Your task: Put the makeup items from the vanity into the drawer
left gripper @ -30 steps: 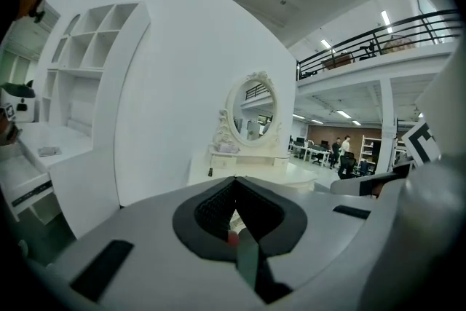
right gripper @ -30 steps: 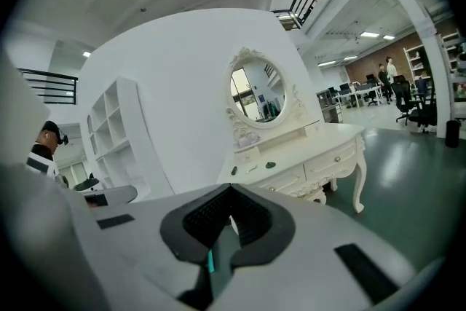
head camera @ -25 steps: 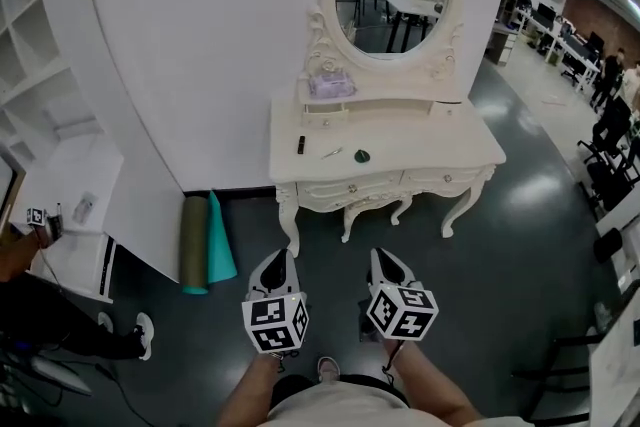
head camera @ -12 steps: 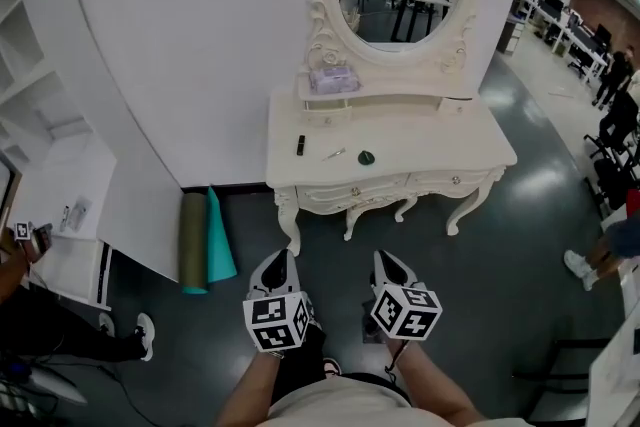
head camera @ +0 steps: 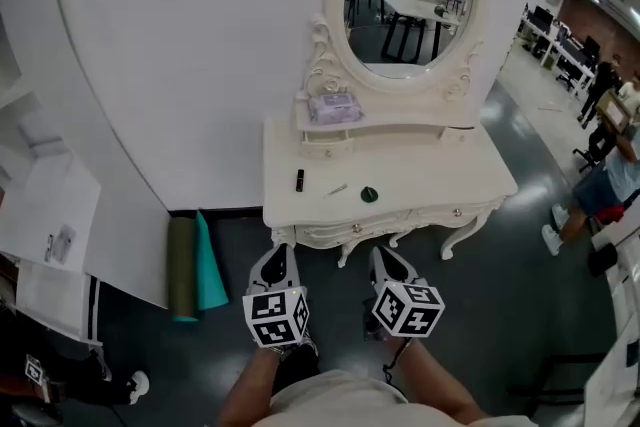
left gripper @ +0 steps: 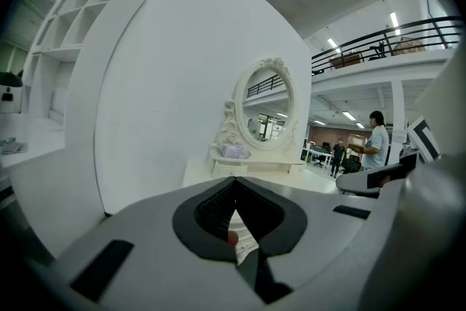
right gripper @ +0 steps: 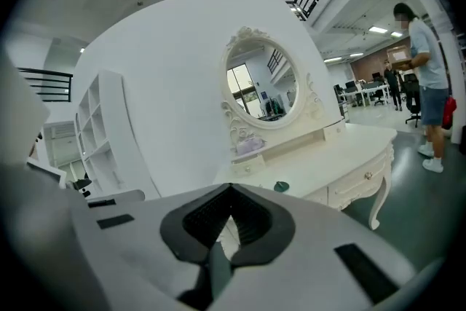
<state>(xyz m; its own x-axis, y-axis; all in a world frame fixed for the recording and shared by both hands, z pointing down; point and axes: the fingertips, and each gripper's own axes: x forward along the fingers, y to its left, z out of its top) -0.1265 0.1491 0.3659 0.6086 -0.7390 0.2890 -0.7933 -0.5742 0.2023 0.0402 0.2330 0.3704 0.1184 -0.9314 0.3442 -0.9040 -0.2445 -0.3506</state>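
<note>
Across dark floor (head camera: 520, 315), faced counter (head camera: 450, 170), makeup on top: black stick (head camera: 299, 180), thin wand (head camera: 338, 188), green disc (head camera: 369, 194). Had left tool (head camera: 277, 260) and right tool (head camera: 386, 262) fully shut, empty, short of counter. Risked shoving items off if reached in shut, with drawer (head camera: 330, 233) closed.

1. The counter (head camera: 440, 177) is set against the wall (head camera: 200, 65), the mirror (head camera: 410, 0) mounted behind it.
2. A stick (head camera: 299, 180), a thin item (head camera: 338, 189) and a round item (head camera: 370, 194) are laid left to right on the counter's left half.
3. A box (head camera: 333, 105) is placed on the shelf (head camera: 400, 127) below the mirror.
</note>
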